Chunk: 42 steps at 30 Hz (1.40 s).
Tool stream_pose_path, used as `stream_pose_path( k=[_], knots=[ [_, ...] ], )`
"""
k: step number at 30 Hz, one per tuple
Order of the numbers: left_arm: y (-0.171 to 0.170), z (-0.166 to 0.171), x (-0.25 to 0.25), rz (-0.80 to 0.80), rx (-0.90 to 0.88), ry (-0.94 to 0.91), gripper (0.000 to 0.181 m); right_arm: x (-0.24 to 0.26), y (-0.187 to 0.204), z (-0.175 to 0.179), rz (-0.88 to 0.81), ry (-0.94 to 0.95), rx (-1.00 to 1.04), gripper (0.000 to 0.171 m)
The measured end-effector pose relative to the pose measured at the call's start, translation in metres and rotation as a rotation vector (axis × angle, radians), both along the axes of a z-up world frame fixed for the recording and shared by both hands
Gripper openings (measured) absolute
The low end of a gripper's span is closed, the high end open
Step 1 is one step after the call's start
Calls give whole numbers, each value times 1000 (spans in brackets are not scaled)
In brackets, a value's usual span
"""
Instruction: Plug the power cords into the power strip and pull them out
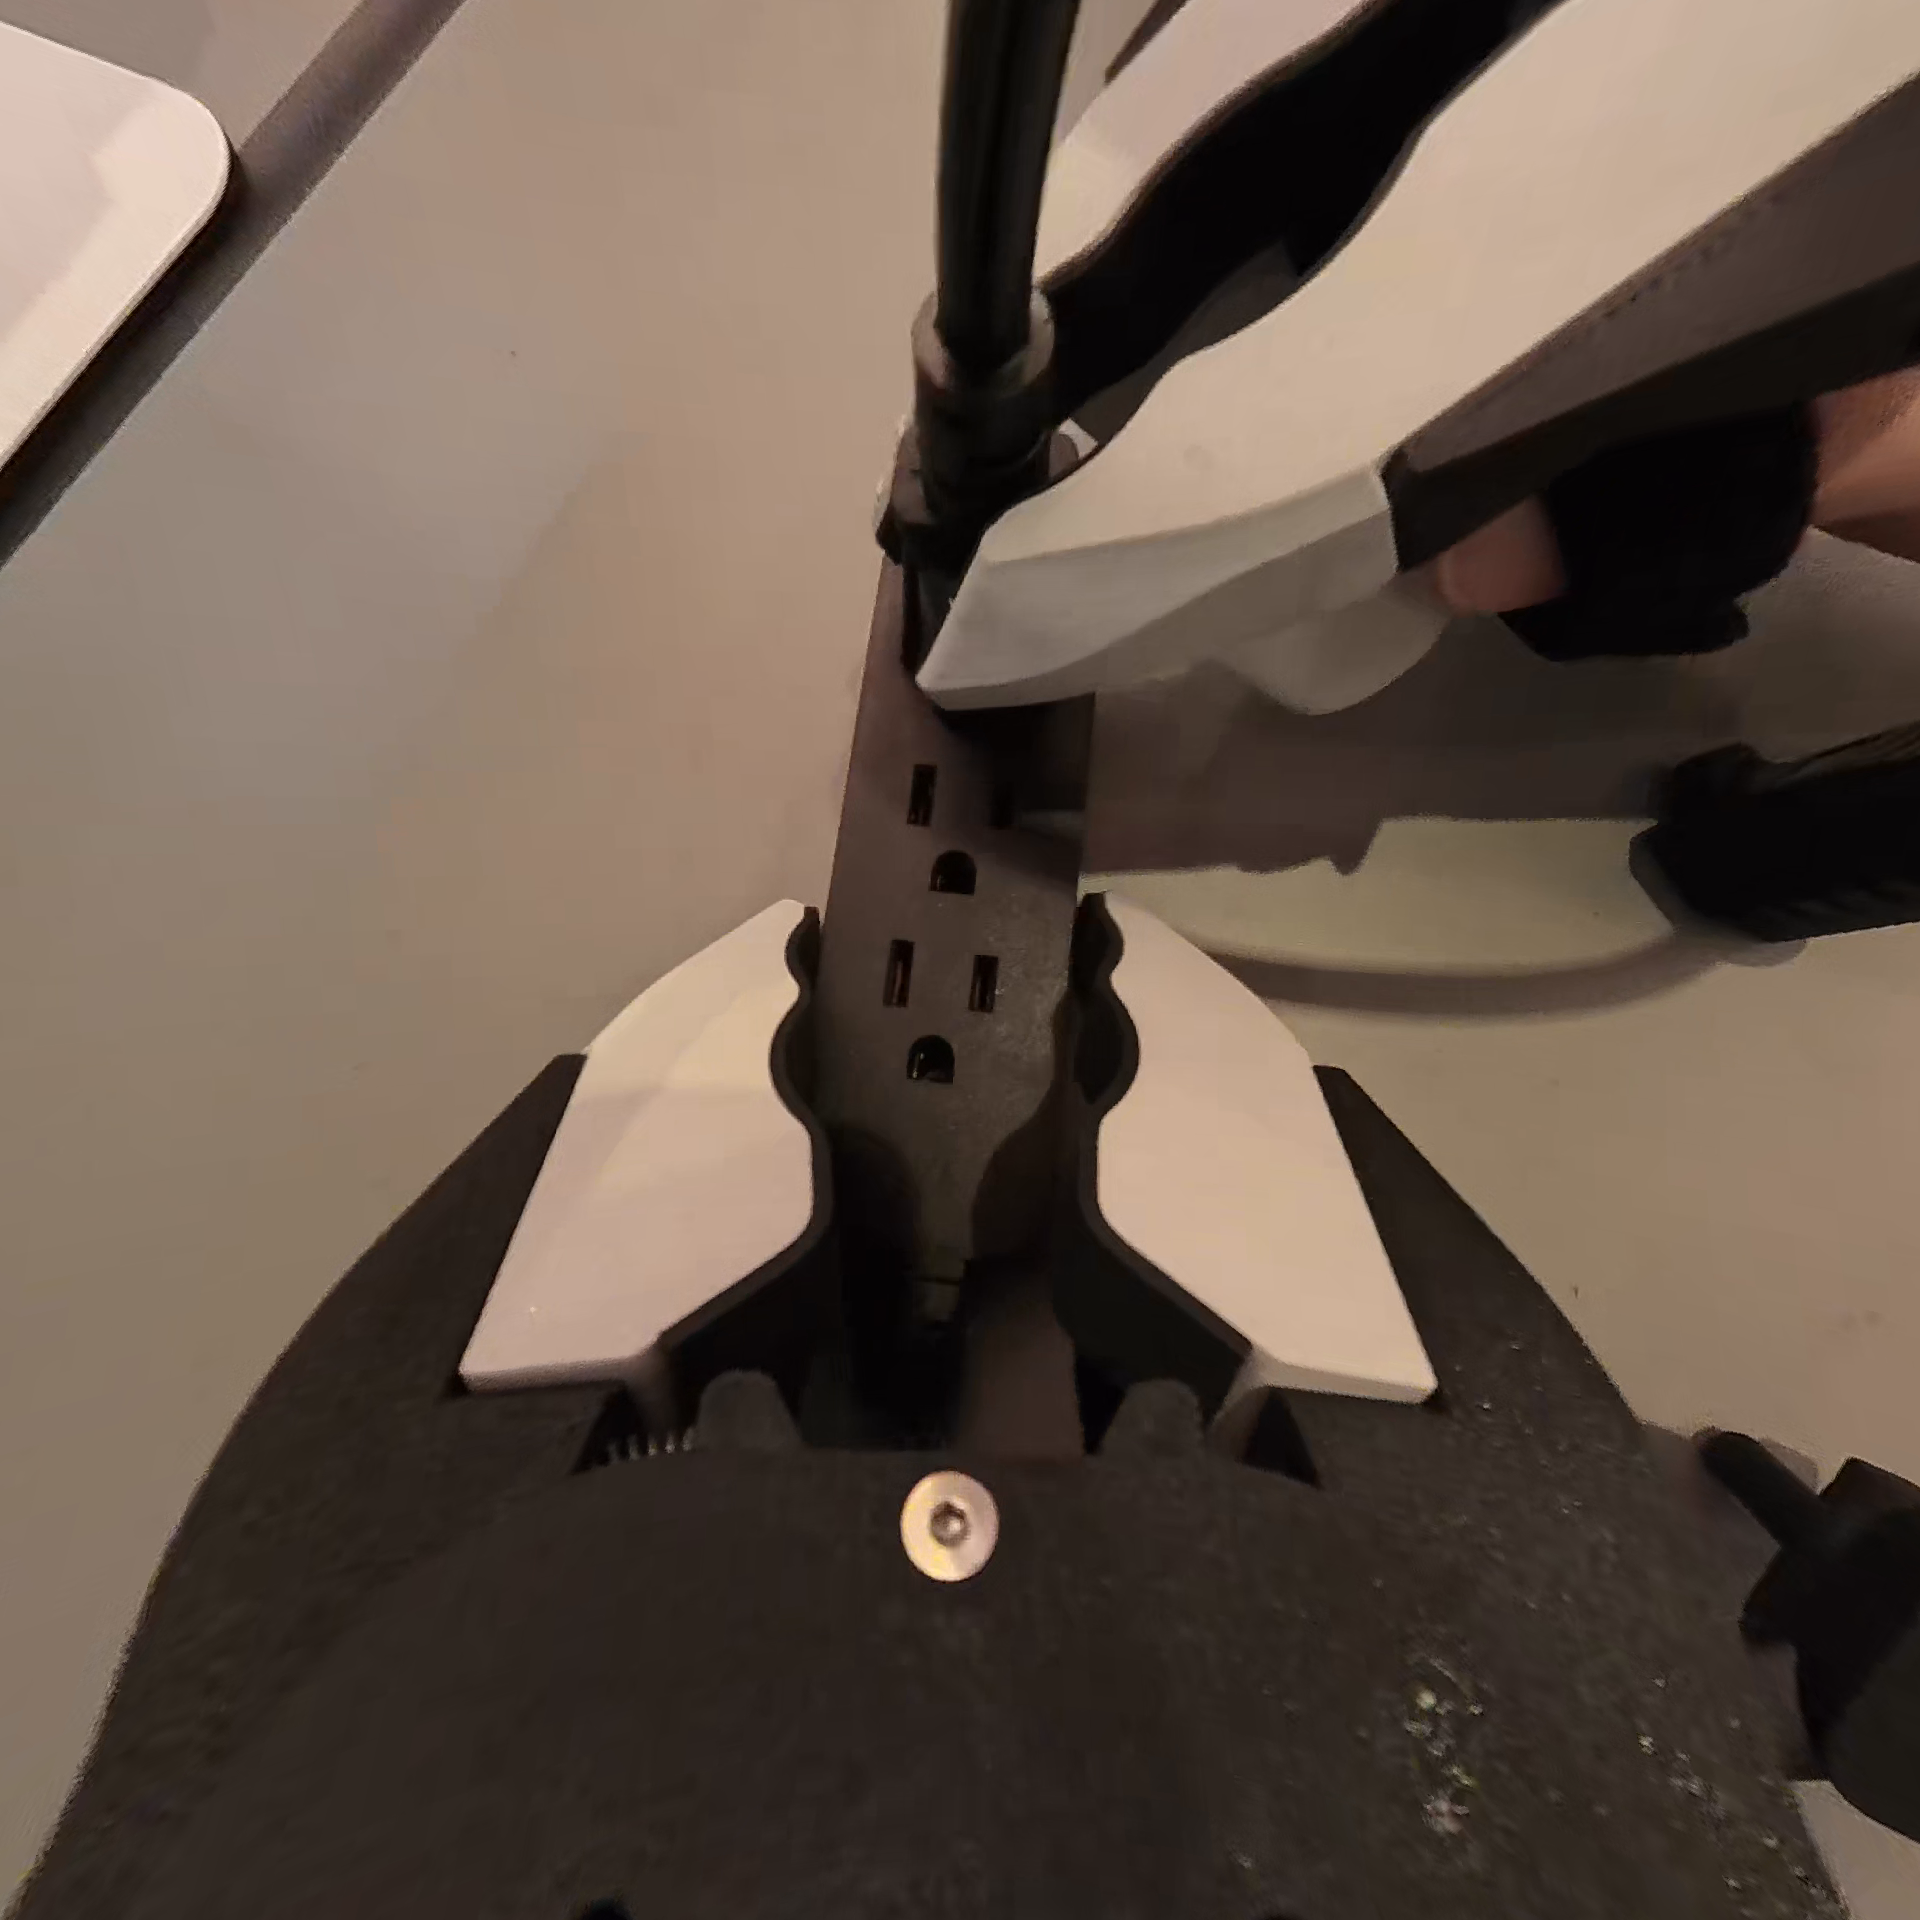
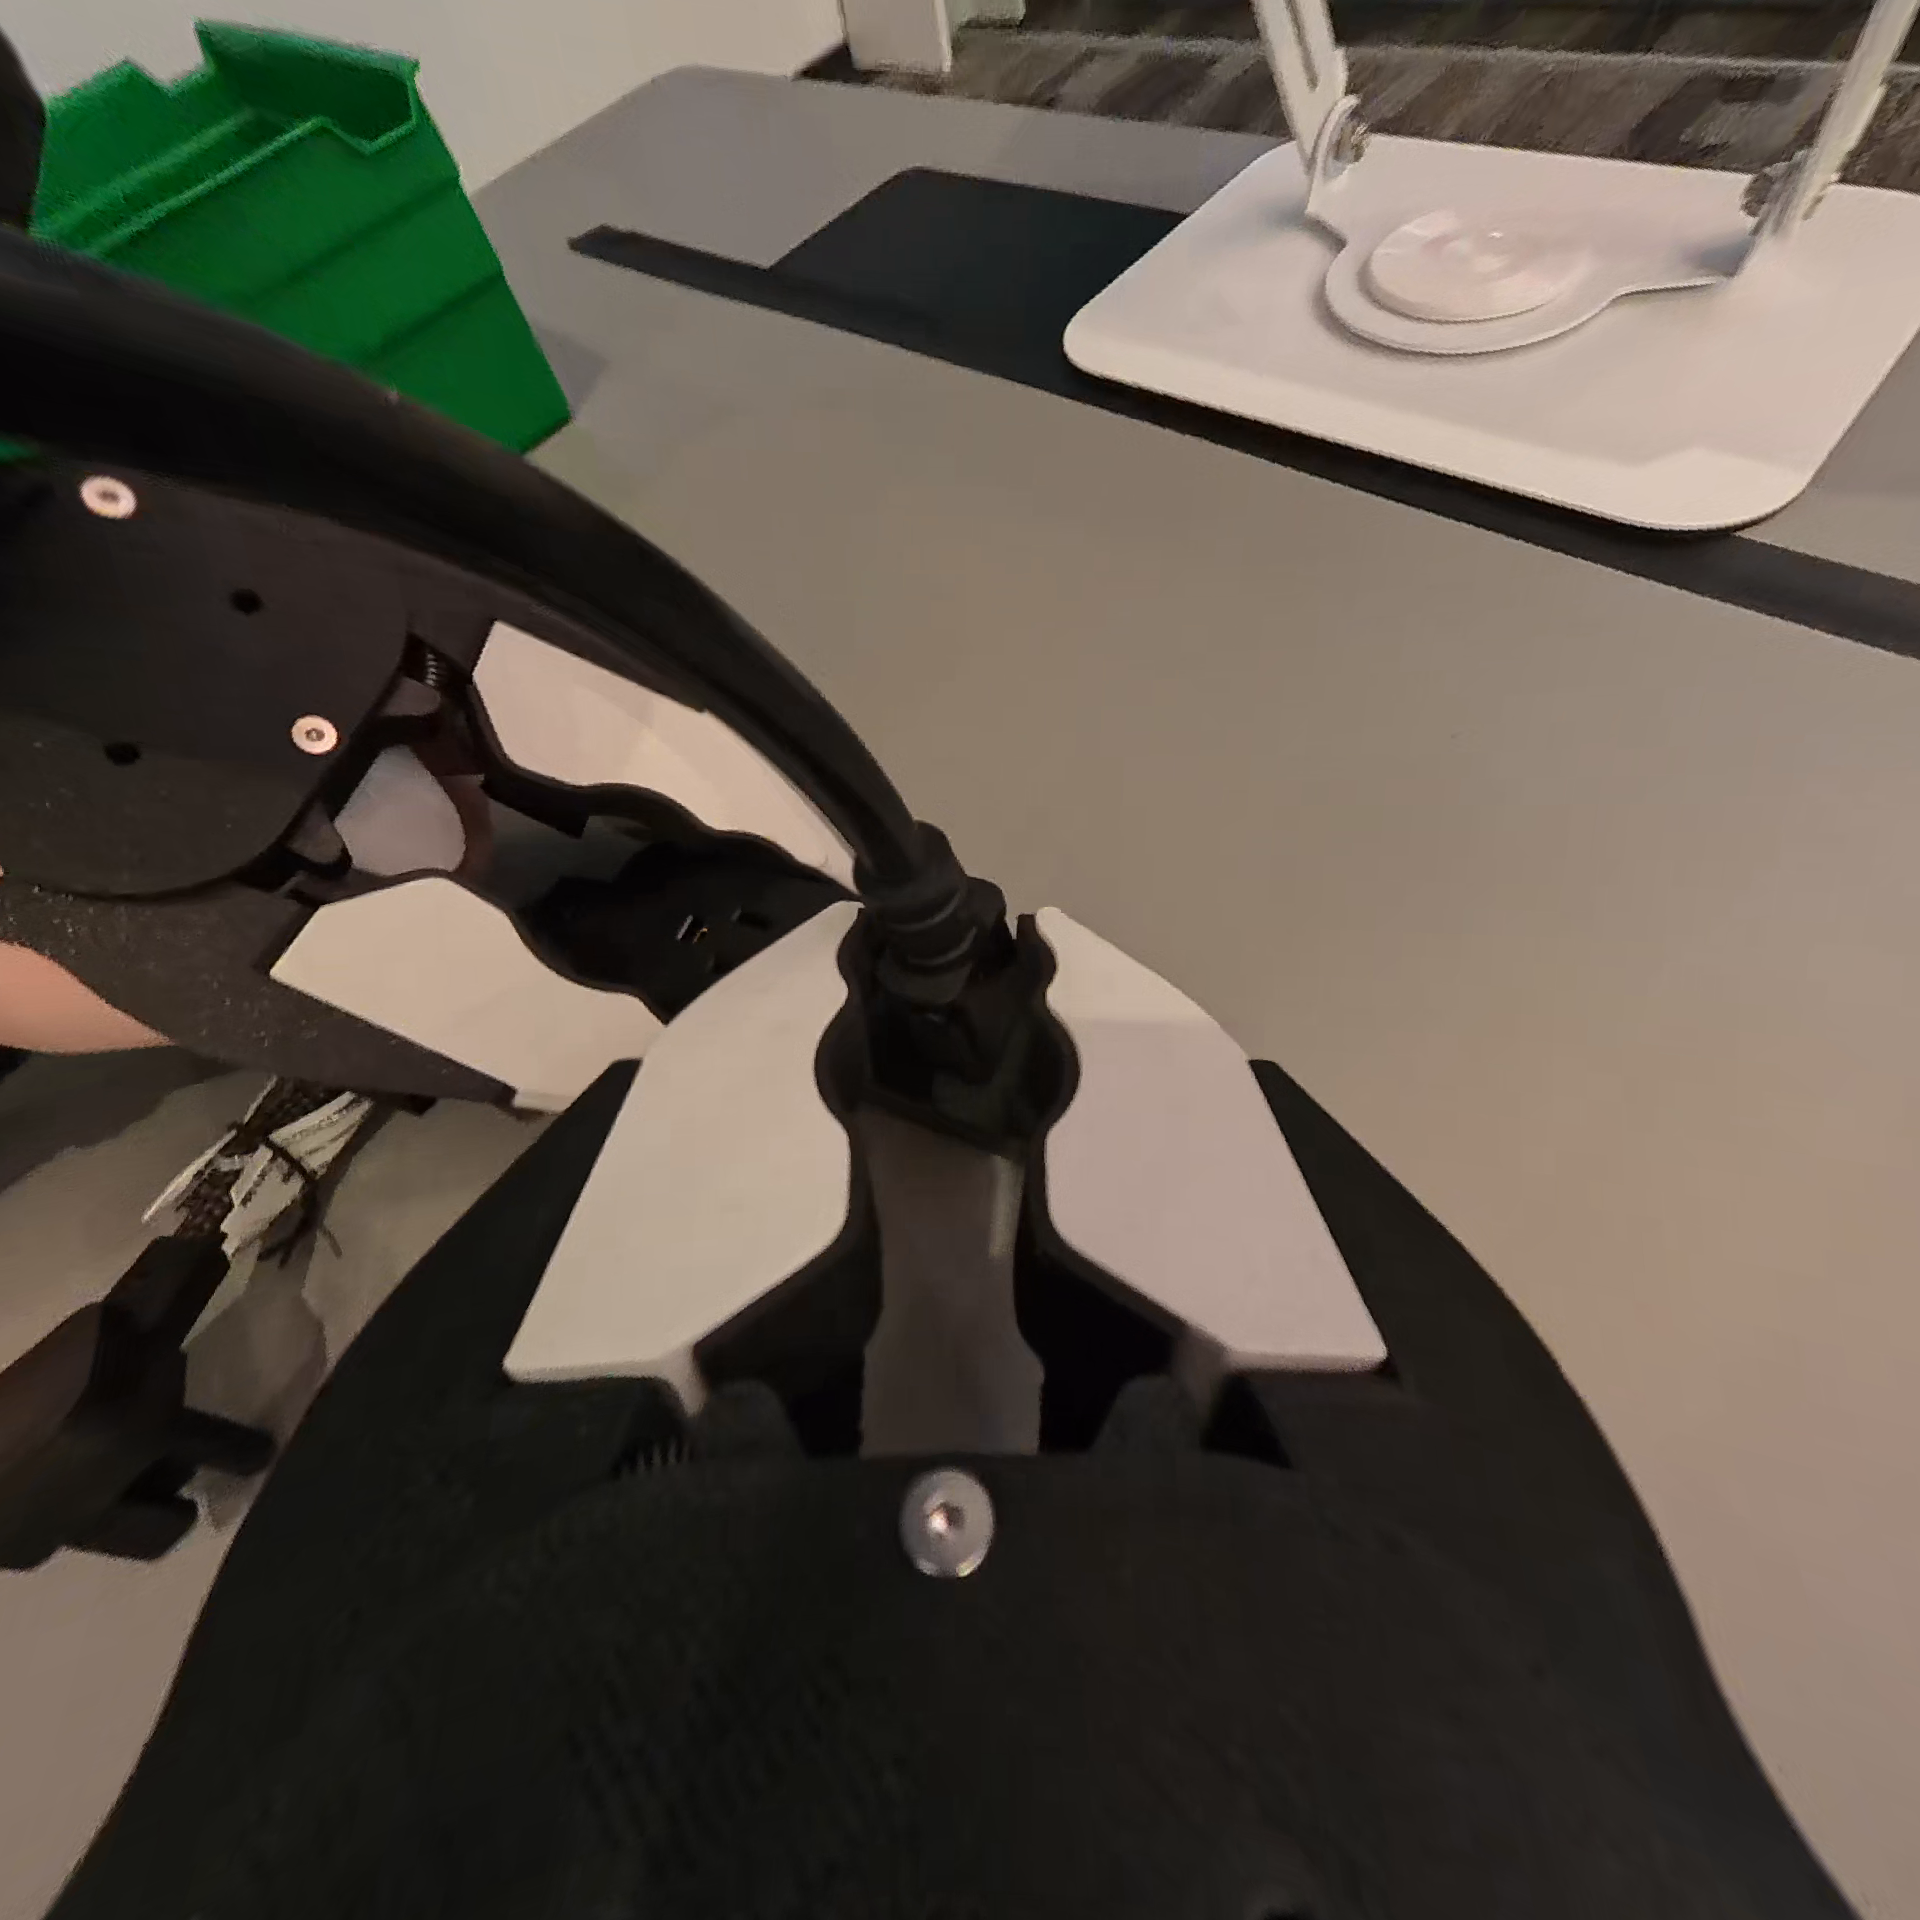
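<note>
Power strip [image 1: 940, 997] clamped level in left claw [image 1: 940, 935]; plug [image 2: 940, 997] pinched from above in right claw [image 2: 940, 935].

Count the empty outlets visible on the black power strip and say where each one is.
2. One outlet lies between the left gripper's fingers; the other sits just beyond them, toward the plug in the right gripper. That gripper may hide more on the power strip.

Grippers showing: two, left gripper [image 1: 940, 997] and right gripper [image 2: 940, 997]
Power strip [image 1: 961, 935]: one lying
Plug [image 2: 951, 997]: one
Green bin [image 2: 301, 239]: one
White stand [image 2: 1507, 343]: one
</note>
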<state>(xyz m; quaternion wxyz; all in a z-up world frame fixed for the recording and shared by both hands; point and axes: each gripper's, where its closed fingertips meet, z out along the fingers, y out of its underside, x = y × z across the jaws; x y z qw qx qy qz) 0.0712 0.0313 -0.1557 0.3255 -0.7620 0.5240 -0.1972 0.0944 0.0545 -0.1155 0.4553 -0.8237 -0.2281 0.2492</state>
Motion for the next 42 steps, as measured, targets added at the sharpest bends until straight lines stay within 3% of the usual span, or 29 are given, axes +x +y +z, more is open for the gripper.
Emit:
stream_pose_path(
  k=[5,10,13,18,19,21,25,33,39,42],
  knots=[
    [-1,0,2,22,-12,0,46,-4,-2,1,-35,96,-32,26],
    [0,-1,3,73,-14,3,46,-4,2,1,-85,94,12,26],
    [0,-1,6,103,-10,9,46,-7,3,-4,-48,79,-18,35],
    [0,-1,7,122,-5,11,46,-5,6,-6,-22,18,8,28],
    [-1,-1,8,124,-5,11,46,-8,7,-8,-11,5,-1,30],
    [-3,-1,11,107,-8,10,46,-13,7,-18,8,-68,-33,50],
    [-5,-1,11,92,-8,8,46,-6,11,-14,-39,-101,21,27],
    [-4,-1,12,123,-12,3,46,-7,13,-14,-26,-104,28,27],
    [-4,-1,15,155,-13,-1,45,-9,12,-17,-4,-114,7,39],
    [-3,-1,17,183,-12,-3,46,-3,15,-14,-40,-88,18,29]
  ],
)
